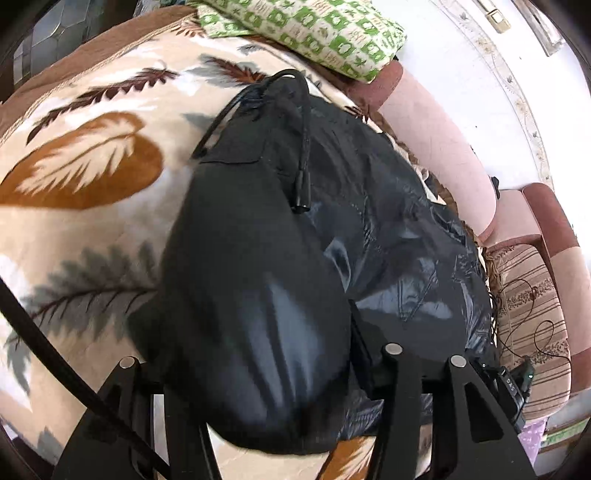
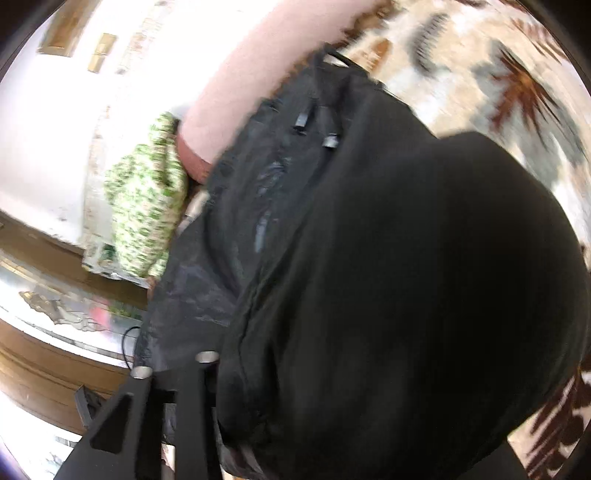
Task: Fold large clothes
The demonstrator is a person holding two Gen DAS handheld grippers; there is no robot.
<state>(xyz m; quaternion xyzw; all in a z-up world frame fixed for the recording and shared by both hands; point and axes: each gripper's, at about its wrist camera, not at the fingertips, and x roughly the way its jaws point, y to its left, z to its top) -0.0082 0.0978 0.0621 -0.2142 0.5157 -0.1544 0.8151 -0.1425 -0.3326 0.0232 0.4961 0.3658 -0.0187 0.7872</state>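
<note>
A large shiny black jacket (image 1: 369, 206) lies on a cream blanket with feather prints (image 1: 92, 177). A drawstring cord with a black toggle (image 1: 301, 201) hangs over it. My left gripper (image 1: 258, 373) is shut on a bulging fold of the black jacket and lifts it close to the camera. In the blurred right wrist view my right gripper (image 2: 369, 369) holds a big black fold of the jacket (image 2: 424, 277) that fills the frame; only its left finger (image 2: 140, 373) shows, the other is hidden by cloth.
A green and white patterned pillow (image 1: 314, 33) lies at the far end of the blanket. A pink sofa back (image 1: 436, 133) and a striped armrest (image 1: 532, 332) run along the right. A brown wooden table edge (image 2: 44, 369) shows in the right wrist view.
</note>
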